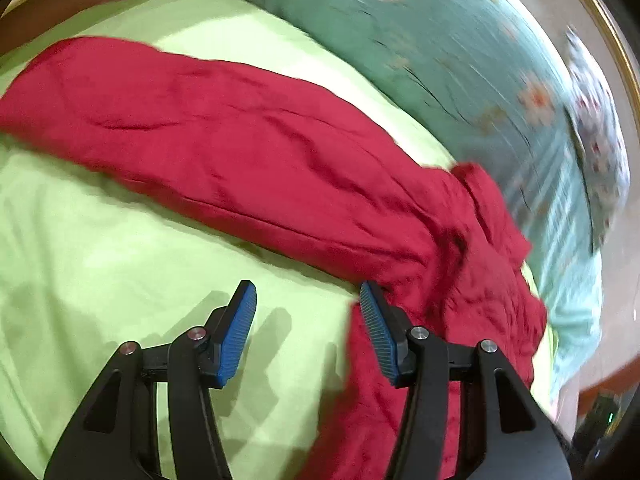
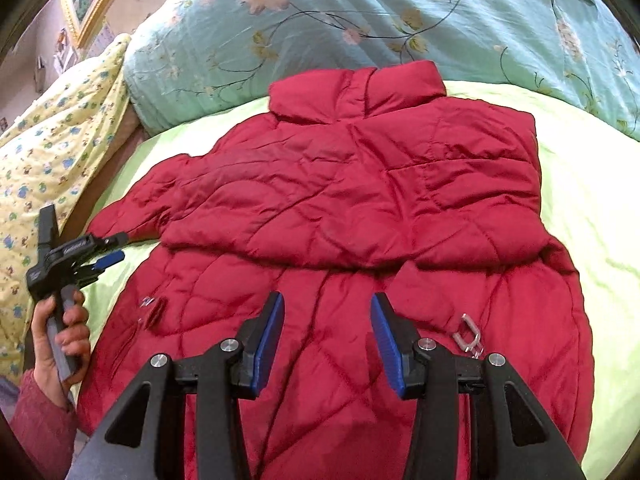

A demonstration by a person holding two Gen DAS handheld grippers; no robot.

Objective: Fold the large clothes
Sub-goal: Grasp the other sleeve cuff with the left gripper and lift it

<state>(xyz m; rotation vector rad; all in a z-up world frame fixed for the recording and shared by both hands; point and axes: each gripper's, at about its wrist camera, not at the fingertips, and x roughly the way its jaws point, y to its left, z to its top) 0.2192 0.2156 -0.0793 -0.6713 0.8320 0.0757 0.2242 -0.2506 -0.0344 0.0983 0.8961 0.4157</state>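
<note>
the red quilted jacket [image 2: 352, 208] lies spread on a light green sheet [image 2: 592, 208], directly ahead of and beneath the right gripper [image 2: 327, 340], collar at the far end, one sleeve folded across the body and reaching out to that gripper's left. the right gripper's blue-padded jaws stand wide apart with only jacket fabric showing in the gap, nothing pinched. just right of its right finger a small clear plastic clip [image 2: 468, 338] rests on the jacket. beyond the collar a teal floral quilt [image 2: 360, 12] is bunched up against the sheet, and to the far left a yellow printed blanket [image 2: 52, 152] runs along the bed edge, with a gold picture frame [image 2: 86, 12] on the wall behind. that view alone shows the left gripper [image 2: 114, 248] from outside, held in the left hand [image 2: 64, 344], its tips near the sleeve end; whether it touches the cloth cannot be told there. the left wrist view settles its state: the left gripper [image 1: 308, 312] is spread wide over bare green sheet [image 1: 100, 260], empty, its right pad at the edge of the jacket [image 1: 248, 152], whose sleeve stretches away ahead and to its left. the quilt [image 1: 440, 52] past the sleeve is blurred here.
</note>
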